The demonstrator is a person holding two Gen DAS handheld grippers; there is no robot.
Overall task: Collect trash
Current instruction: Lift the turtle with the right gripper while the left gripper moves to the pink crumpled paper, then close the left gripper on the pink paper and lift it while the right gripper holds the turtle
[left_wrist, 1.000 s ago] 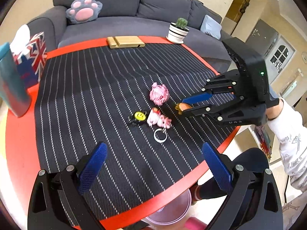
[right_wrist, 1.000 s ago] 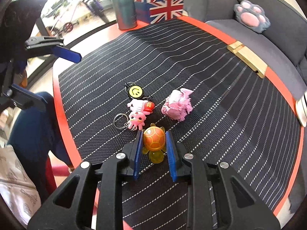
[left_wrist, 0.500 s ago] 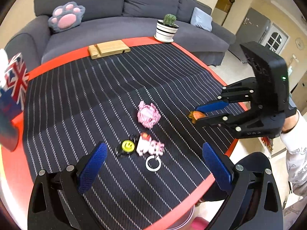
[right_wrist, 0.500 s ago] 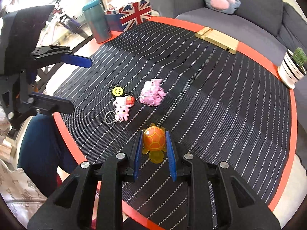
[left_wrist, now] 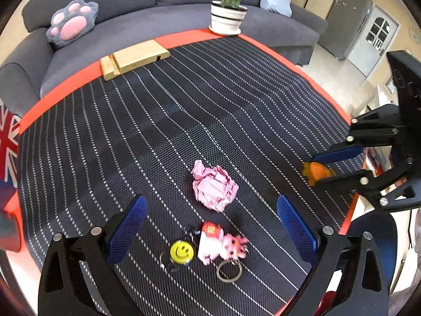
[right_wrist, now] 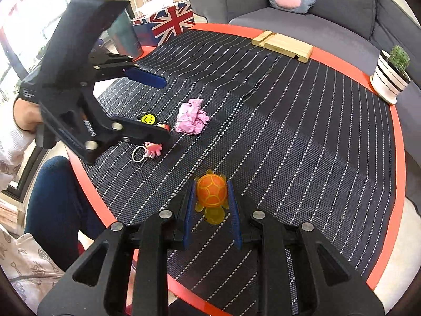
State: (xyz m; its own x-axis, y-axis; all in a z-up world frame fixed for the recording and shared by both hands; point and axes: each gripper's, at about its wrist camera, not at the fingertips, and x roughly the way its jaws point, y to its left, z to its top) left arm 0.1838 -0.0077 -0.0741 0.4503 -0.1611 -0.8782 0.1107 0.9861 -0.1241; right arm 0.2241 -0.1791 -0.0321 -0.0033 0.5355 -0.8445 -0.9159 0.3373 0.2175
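A crumpled pink paper ball lies on the striped worktop, between the left gripper's wide-open jaws; keychains lie just nearer the camera.

I saw the crumpled pink paper ball lying loose on the striped desk mat, near its middle. At its six o'clock in my left view, close by yet apart, lay the keychain cluster.

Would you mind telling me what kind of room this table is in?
Most likely a home living room: a grey sofa with a paw cushion curves behind the round table, and a potted cactus stands at its rim.
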